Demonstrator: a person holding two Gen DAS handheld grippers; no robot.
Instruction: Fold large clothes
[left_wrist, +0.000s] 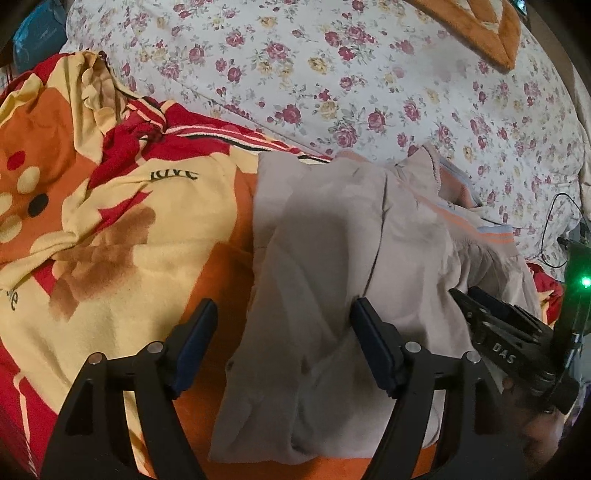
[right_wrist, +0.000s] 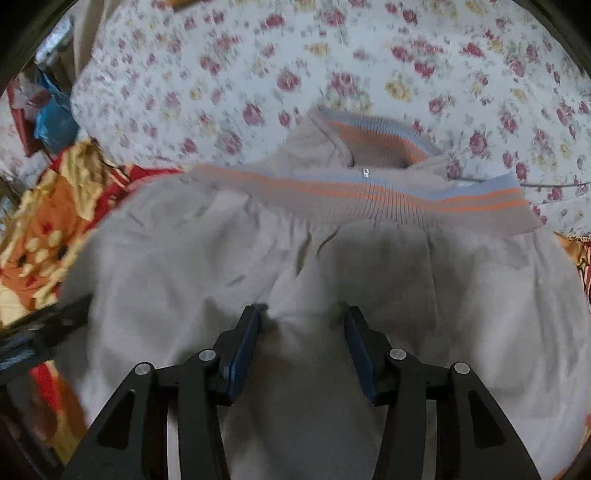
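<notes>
A beige jacket (left_wrist: 332, 258) with orange and blue striped ribbed hem and collar lies partly folded on the bed. It fills the right wrist view (right_wrist: 295, 258), its striped band (right_wrist: 406, 195) across the top. My left gripper (left_wrist: 284, 314) is open over the jacket's left edge, holding nothing. My right gripper (right_wrist: 301, 314) is open, its fingers resting on the jacket's cloth with a small ridge of fabric between them. It also shows in the left wrist view (left_wrist: 498, 332) at the right, on the jacket.
A red, yellow and orange blanket (left_wrist: 92, 221) lies under and to the left of the jacket. A white floral sheet (left_wrist: 332, 74) covers the bed behind. An orange cushion (left_wrist: 480, 26) lies at the far top. A black cable (left_wrist: 554, 229) runs at the right.
</notes>
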